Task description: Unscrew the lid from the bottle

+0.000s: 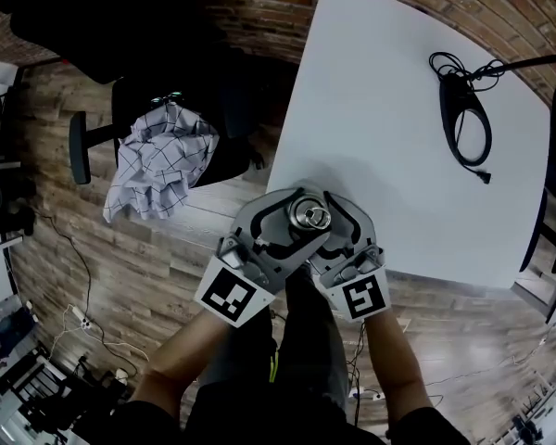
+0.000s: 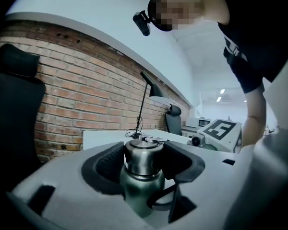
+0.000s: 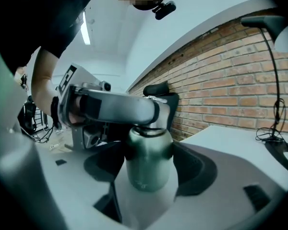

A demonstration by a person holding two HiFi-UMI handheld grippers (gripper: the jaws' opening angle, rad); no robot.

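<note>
Both forearms reach forward side by side, the left forearm (image 1: 181, 364) and the right forearm (image 1: 397, 364) angling in so the 2 tools meet at 1 spot above the near edge of the white worktop (image 1: 380, 109). Each marker cube faces up toward the head view, the left cube (image 1: 232, 295) tilted beside the right cube (image 1: 360, 295).

The left hand-held gripper (image 2: 144, 159) points nearly level and is clamped on the lid (image 2: 143, 150): the steel cap sits upright between its 2 dark pads, which press on its sides. The right hand-held gripper (image 3: 149, 169) comes in from the opposite side, just below the left one, and is closed around the bottle (image 3: 148, 164), with the rounded green-grey body filling the space between its pads.

In the right gripper view the left tool's grey jaw crosses just above the bottle's shoulder. In the left gripper view a dark carry loop (image 2: 161, 198) hangs beside the body, under the lid. The bottle stands upright, held between both tools. Whether its base touches the worktop cannot be told.
</note>
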